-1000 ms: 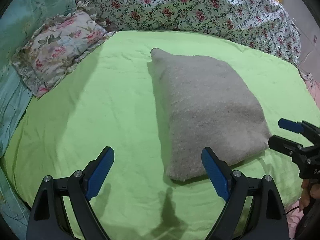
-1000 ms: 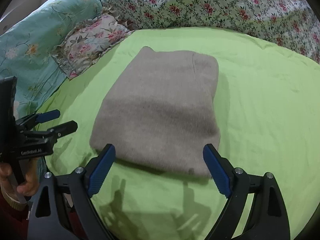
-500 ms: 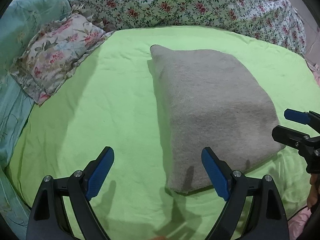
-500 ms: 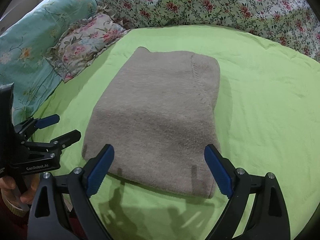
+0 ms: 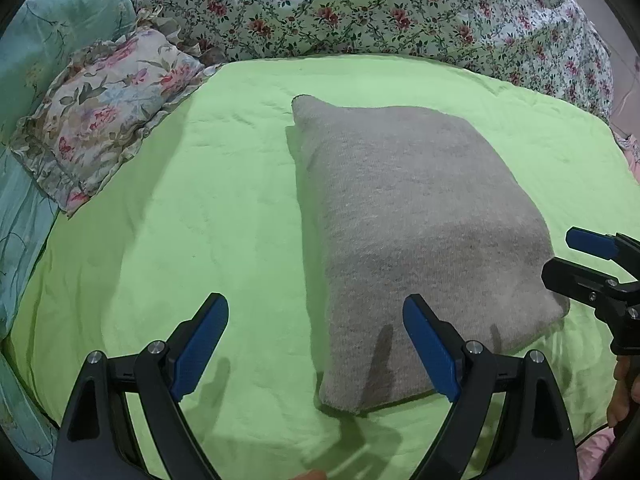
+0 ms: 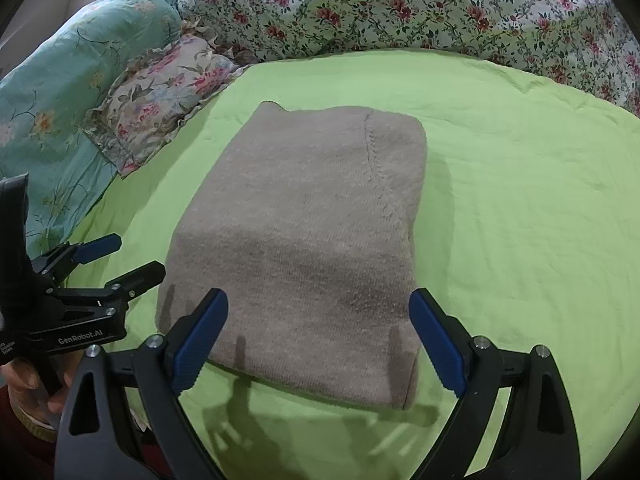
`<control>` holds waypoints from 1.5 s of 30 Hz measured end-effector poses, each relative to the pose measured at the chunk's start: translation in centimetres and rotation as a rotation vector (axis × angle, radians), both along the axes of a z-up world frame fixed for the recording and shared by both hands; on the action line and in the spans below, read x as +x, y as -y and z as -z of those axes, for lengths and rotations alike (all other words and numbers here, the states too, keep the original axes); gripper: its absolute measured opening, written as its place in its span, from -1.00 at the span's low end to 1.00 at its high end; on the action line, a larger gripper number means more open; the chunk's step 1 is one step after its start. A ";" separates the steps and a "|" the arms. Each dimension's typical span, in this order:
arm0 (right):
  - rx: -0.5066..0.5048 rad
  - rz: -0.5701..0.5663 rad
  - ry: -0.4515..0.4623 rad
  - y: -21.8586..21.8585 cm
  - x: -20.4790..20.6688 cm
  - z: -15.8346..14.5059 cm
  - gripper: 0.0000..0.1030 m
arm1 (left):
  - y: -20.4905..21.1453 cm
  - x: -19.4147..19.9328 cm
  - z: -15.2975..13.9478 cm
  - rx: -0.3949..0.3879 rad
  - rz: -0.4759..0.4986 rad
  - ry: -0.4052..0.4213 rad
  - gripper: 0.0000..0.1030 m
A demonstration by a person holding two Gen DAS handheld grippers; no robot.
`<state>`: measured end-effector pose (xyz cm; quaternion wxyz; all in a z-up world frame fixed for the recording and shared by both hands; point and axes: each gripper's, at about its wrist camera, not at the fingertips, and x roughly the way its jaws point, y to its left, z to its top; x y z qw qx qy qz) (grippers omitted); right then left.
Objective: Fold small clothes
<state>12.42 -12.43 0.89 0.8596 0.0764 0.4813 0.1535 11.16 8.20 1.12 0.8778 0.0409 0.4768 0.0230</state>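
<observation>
A grey knitted garment point(image 5: 408, 216) lies folded into a thick rectangle on the green bedsheet point(image 5: 200, 200); it also shows in the right wrist view point(image 6: 312, 240). My left gripper point(image 5: 316, 344) is open and empty, just above the garment's near left corner. My right gripper point(image 6: 318, 340) is open and empty, its jaws straddling the garment's near edge. In the left wrist view the right gripper point(image 5: 576, 256) shows at the garment's right corner. In the right wrist view the left gripper point(image 6: 120, 256) shows at its left edge.
A floral frilled pillow point(image 5: 100, 116) lies at the left of the bed. A floral quilt point(image 5: 380, 8) is bunched along the far side. A teal floral duvet point(image 6: 52, 112) lies further left. The green sheet point(image 6: 520, 200) extends to the right of the garment.
Both grippers have moved forward toward the folded garment, which now looms larger in both views. Both stay open. The garment has not moved.
</observation>
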 end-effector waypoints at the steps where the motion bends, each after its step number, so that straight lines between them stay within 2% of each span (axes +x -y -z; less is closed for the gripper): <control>1: 0.000 0.001 0.000 0.0 0.0 0.0 0.79 | 0.0 0.0 0.0 0.000 -0.001 0.000 0.74; 16: 0.004 0.008 0.003 0.0 0.1 -0.1 0.79 | 0.6 -0.4 -0.3 0.014 0.008 0.021 0.74; 30: -0.025 0.003 0.014 -0.3 -2.4 -0.9 0.81 | 1.8 -3.2 -1.4 0.010 0.032 0.030 0.74; 45: -0.033 0.004 0.003 -0.1 -2.8 -0.7 0.81 | 1.9 -3.3 -1.3 0.011 0.042 0.025 0.74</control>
